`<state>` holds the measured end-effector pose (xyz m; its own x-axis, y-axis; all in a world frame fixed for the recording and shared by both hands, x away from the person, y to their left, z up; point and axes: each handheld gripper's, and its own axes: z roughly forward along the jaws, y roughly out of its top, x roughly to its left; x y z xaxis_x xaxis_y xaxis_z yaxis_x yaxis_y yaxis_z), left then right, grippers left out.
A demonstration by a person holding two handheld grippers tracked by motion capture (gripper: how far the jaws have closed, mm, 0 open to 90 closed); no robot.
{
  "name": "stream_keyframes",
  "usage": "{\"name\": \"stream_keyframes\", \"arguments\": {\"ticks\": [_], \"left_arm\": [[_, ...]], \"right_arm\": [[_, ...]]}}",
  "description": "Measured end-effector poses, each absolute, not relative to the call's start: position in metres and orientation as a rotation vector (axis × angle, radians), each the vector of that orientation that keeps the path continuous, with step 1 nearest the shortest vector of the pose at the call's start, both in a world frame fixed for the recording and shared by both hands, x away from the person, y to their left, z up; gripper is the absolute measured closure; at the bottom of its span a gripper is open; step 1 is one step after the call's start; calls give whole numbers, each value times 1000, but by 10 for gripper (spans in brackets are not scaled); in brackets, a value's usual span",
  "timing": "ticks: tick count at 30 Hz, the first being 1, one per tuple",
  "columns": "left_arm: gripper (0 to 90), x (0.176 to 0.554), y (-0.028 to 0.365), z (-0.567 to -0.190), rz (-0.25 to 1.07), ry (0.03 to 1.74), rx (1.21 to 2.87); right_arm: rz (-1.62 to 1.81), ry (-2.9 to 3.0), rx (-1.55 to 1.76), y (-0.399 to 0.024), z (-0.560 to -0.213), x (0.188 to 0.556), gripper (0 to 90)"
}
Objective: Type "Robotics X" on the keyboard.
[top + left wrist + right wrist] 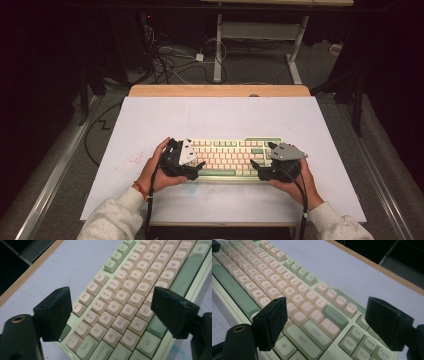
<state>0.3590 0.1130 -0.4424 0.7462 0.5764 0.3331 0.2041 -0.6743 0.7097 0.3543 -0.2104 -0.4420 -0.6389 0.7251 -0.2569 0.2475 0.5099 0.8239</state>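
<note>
The pale green keyboard [227, 159] with cream keys lay flat on the table [220, 115], while the left gripper [196, 169] and right gripper [256, 169] stood released, gripping nothing.

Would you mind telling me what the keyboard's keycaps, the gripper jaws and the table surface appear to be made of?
The keyboard keycaps look like matte moulded plastic, cream and sage green with printed legends. The left gripper and right gripper have black jaws that look like hard plastic, possibly printed, given faint ridges and rough edges. The table top looks like a pale matte sheet laid on a wooden edge.
</note>
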Motion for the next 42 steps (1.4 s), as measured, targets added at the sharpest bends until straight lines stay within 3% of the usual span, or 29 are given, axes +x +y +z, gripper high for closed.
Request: {"name": "stream_keyframes", "arguments": {"ticks": [42], "left_arm": [[191,332,129,-426,848,581,2157]], "right_arm": [[1027,2064,737,-212,-424,333,200]]}}
